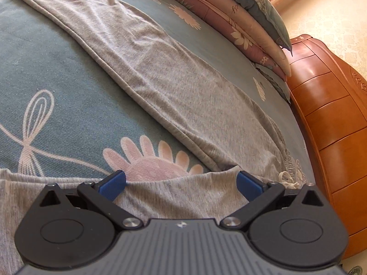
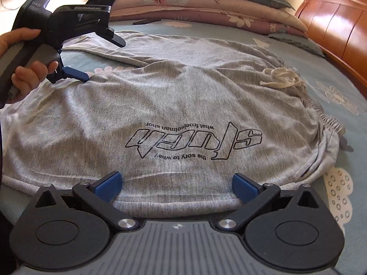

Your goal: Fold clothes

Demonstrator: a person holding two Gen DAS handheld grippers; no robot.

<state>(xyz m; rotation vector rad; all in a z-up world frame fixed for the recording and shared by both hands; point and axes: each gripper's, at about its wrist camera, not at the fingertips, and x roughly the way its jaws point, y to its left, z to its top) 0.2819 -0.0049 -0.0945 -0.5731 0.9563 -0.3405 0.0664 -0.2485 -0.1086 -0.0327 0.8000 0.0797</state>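
Grey jersey trousers [image 2: 183, 96] with a black outlined logo lie spread on the bed, their white drawstring [image 2: 282, 78] at the bunched waistband on the right. In the left wrist view one leg [image 1: 160, 80] stretches away diagonally, and the other leg lies under the fingers. My left gripper [image 1: 181, 180] is open over that near leg's edge. The right wrist view shows the left gripper [image 2: 101, 57] in a person's hand [image 2: 27, 73], jaws wide, with its lower blue finger [image 2: 75, 74] resting on the fabric. My right gripper [image 2: 176, 182] is open, straddling the near hem with nothing pinched.
The teal flowered bedsheet [image 1: 57, 80] covers the bed. Folded quilts and pillows [image 2: 206, 6] are stacked at the far side, with a dark phone [image 2: 146, 21] lying in front of them. The orange wooden bed frame [image 2: 339, 27] rises along the right edge.
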